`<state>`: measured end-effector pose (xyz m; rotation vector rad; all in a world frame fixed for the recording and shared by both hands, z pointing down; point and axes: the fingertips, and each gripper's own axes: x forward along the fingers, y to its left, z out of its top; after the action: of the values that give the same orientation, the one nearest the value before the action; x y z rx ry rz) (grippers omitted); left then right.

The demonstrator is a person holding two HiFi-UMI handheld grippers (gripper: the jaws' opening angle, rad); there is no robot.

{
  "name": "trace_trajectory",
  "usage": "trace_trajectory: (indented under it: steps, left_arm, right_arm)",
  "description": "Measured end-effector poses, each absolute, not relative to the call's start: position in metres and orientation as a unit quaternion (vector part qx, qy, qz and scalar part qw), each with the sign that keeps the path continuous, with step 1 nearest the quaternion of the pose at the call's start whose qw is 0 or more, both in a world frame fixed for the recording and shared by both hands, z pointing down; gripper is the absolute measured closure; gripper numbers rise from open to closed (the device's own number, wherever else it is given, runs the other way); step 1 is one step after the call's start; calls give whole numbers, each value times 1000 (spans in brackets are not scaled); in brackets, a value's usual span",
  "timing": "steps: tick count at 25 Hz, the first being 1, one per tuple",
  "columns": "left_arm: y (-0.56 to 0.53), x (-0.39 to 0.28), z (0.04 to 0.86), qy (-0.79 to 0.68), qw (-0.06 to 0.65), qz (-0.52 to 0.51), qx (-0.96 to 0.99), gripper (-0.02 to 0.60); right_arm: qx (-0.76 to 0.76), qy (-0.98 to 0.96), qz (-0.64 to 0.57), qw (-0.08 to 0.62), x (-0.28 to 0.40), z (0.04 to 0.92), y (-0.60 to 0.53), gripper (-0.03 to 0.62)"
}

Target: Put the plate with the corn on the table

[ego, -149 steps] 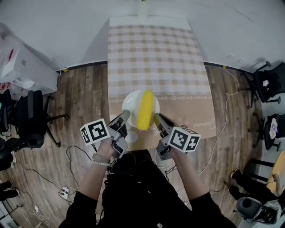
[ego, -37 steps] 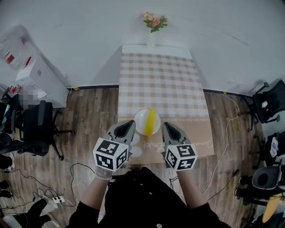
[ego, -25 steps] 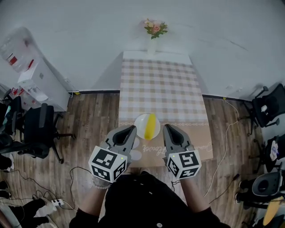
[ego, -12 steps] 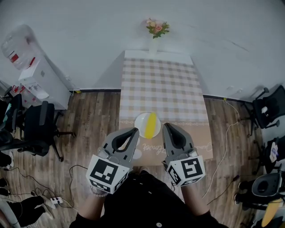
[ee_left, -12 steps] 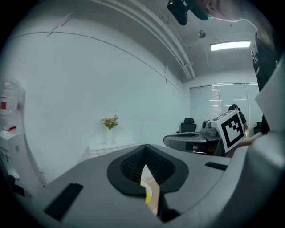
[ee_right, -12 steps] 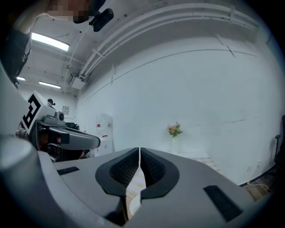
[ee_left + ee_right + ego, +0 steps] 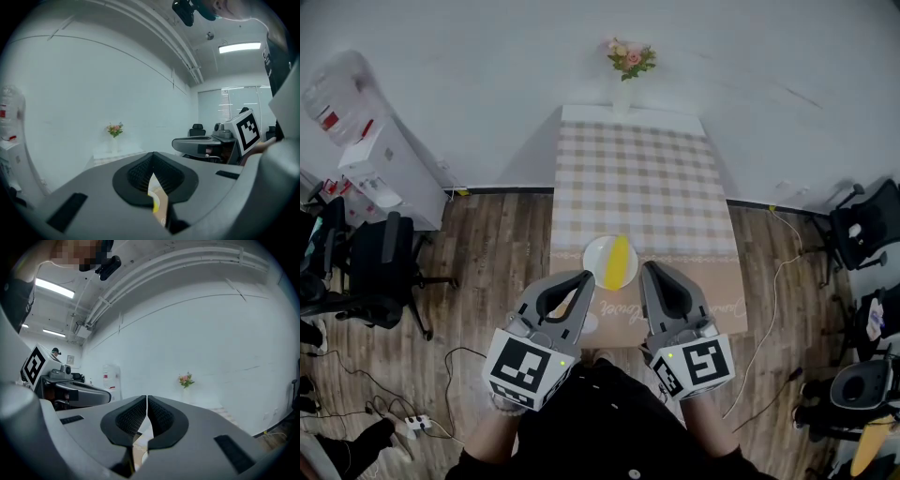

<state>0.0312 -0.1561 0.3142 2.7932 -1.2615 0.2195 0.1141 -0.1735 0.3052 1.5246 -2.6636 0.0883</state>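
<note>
1. Right, the worktop (image 7: 637,178) fills the middle of the head view, checked cloth over most of it and a plain brown strip at the near end.
2. Both claws hover over that near edge. The left claw (image 7: 584,279) is closed on nothing, and the right claw (image 7: 648,272) has its pads together and is just as empty.
3. The white plate (image 7: 596,261) sits on the worktop's near end, just beyond and between the two claw tips, so by the look of it the job is done.
4. The corn (image 7: 617,263) lies lengthwise across the plate.
5. Handling call: the plate looks stiff, glazed and breakable, so slick under the pads. Best hold is the rim at opposite sides, kept level, because that round cob looks free to roll.
</note>
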Motion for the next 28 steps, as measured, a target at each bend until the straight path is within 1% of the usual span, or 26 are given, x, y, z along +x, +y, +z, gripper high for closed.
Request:
trace_trajectory:
  steps: [4,6,9,11,15,17,20,24,28]
  left_arm:
    - [-152,25,315,-407,37,80,909,568]
    - [-151,22,317,-401,25,82,912,568]
    - [-149,39,315,-400,33,84,912,568]
    - [-148,51,315,-394,25,87,914,568]
    - [-149,32,317,-398,48,85,912,568]
    - [-152,38,318,-390,30,88,916,568]
    - [-154,55,318,-388,25,94,917,568]
    - [-152,33,321,-390,26,91,916,568]
    - [-152,53,316,-397,41,97,912,568]
  right_arm:
    - [497,-866,24,42,104,308,-171,549]
    - [497,-866,21,45,99,309,-169,549]
    - [497,-866,23,46,114,307,-166,549]
    - [499,-865,27,45,126,306,-164,549]
    - [500,-864,27,46,106,308,-166,551]
    - [500,-864,27,48,112,308,-168,551]
    - [499,-865,29,49,128,306,-170,551]
    - [499,-865,21,53,108,309,-169,551]
    - [497,-866,25,54,130,305,-170,551]
